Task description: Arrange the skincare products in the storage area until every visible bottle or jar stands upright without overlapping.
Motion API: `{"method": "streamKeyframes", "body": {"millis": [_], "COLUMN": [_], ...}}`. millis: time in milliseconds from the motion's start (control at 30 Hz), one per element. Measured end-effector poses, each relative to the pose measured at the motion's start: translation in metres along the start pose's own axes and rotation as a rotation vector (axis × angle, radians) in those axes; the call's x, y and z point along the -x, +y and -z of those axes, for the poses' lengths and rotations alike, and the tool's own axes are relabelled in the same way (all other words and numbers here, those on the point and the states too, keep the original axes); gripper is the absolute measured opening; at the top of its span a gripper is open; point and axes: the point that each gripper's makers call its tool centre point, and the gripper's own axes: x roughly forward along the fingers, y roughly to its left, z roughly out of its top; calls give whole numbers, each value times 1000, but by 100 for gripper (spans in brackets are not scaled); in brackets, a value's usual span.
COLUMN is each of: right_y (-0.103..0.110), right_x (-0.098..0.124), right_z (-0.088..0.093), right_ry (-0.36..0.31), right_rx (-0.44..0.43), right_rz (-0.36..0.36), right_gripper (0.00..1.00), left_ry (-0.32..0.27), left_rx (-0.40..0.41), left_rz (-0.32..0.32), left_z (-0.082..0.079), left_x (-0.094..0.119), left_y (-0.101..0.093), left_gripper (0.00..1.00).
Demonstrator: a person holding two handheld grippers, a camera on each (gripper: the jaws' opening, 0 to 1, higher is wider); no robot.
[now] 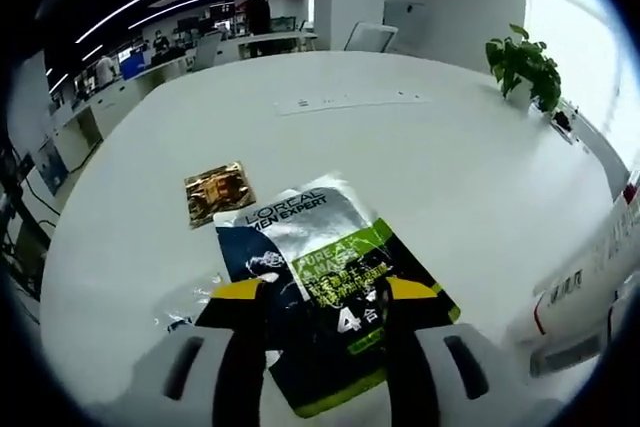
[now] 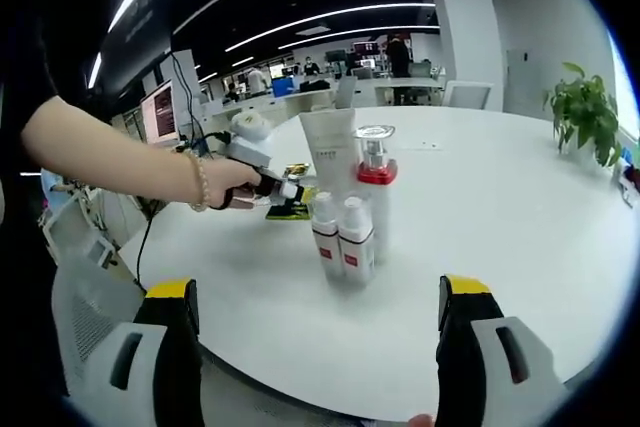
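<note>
1. Two small white bottles (image 2: 341, 237) with red labels stand upright side by side on the white round table (image 2: 500, 247), touching each other.
2. Directly behind the small bottles: a clear pump bottle (image 2: 375, 192) with a red collar, upright.
3. Behind the small bottles, left of the pump bottle: a white tube (image 2: 328, 157), upright.
4. Left gripper (image 2: 283, 192), held in a person's hand (image 2: 228, 184), is left of the small bottles over a flat dark sachet (image 1: 330, 287); its fingers (image 1: 240, 357) are spread open astride the sachet.
5. Gold packet (image 1: 217, 191) lies flat just beyond the sachet.
6. Right gripper (image 2: 318, 347): fingers wide apart, empty, short of the small bottles.
7. Potted plant (image 2: 583, 112) stands at the table's far edge.
</note>
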Motion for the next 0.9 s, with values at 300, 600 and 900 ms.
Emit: {"method": "streamKeyframes", "body": {"millis": [300,600,900], "right_y": [1,2,5], "right_x": [1,1,1], "right_z": [-1,-2,-2], "right_ry": [-4,-9,-7], "right_rx": [3,12,33], "right_rz": [2,0,-10], "right_gripper": [99,99,99], "left_ry": [-4,6,11], "left_rx": [-61,-96,-130], "left_rz": [43,87,126], "left_z": [12,34,65], "left_x": [14,29,62], "left_y": [-4,-11,-20], "left_gripper": [34,33,33]}}
